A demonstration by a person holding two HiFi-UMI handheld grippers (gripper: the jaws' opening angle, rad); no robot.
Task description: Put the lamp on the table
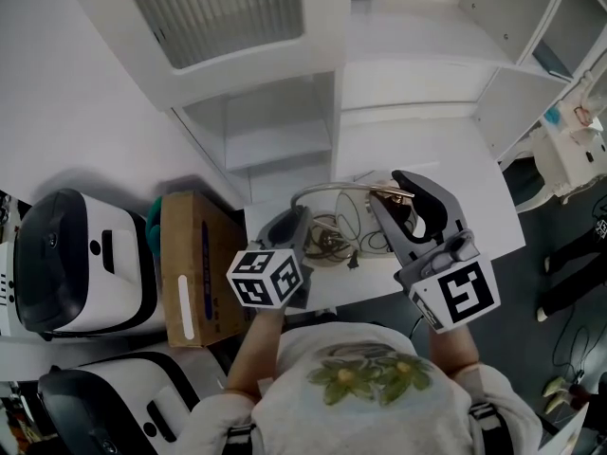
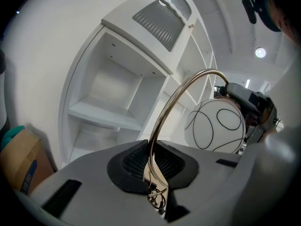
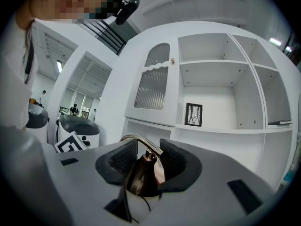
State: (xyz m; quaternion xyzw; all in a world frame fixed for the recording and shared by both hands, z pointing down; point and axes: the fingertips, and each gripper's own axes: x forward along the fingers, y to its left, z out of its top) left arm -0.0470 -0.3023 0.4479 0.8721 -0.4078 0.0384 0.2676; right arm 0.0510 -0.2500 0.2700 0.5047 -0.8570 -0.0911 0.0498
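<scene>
Currently, the lamp (image 1: 332, 190) is held by both grippers above the near edge of the tabletop (image 1: 427, 150). Its curved gold rod (image 2: 181, 95) is clamped by the left gripper (image 1: 296, 224), whose jaws are drawn nearly together, with the dark pads (image 2: 129, 161) pressed on the rod low down. From there the rod is seen arching up and over to the white globe shade (image 2: 216, 124), which is marked with thin black lines. The copper cap (image 3: 141, 173) on top of that shade is enclosed by the right gripper (image 1: 389, 192). Its jaws are set wide and the cap fills the gap, so both pads appear to lie against its flanks. A tangle of thin wire (image 1: 334, 240) at the lamp's foot is seen over the tabletop's near edge, below the rod. Whether the foot rests on the tabletop cannot be told. A cardboard box (image 1: 194, 263) is stood just left of the tabletop, and a white shelf unit (image 1: 275, 131) is set along the tabletop's far side.
</scene>
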